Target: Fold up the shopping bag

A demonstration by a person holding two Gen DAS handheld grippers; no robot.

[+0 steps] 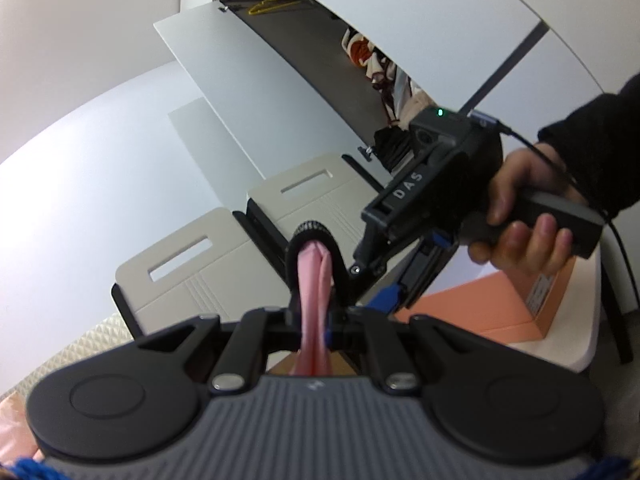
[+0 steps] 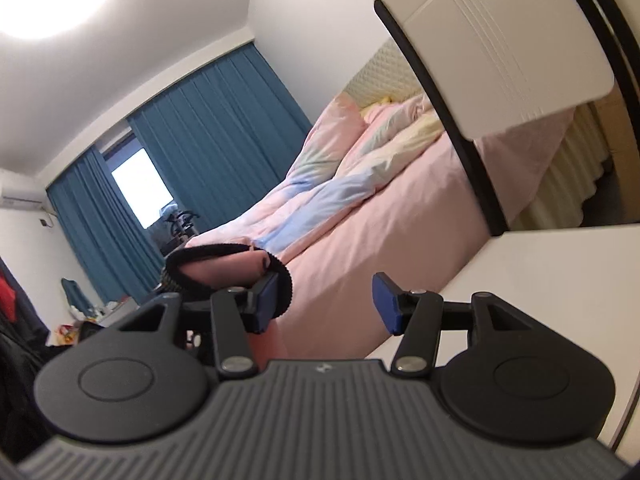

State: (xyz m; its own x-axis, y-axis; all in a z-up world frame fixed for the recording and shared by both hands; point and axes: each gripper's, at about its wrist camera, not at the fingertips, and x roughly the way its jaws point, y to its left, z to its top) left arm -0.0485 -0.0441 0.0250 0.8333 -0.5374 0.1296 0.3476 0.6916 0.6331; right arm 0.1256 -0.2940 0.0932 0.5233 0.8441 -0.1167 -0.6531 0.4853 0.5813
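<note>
Item: pink shopping bag, rolled narrow, centre of the left wrist frame, ringed by a black elastic band. My left gripper is clenched on it. My right gripper, jaws apart and empty, sits beside the band's loop, lower centre. White desk right; bed centre.

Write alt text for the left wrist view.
The left gripper is shut on a rolled pink shopping bag ringed by a black elastic strap. Beyond it, a hand holds the right gripper close to the strap, above folding chairs.
</note>
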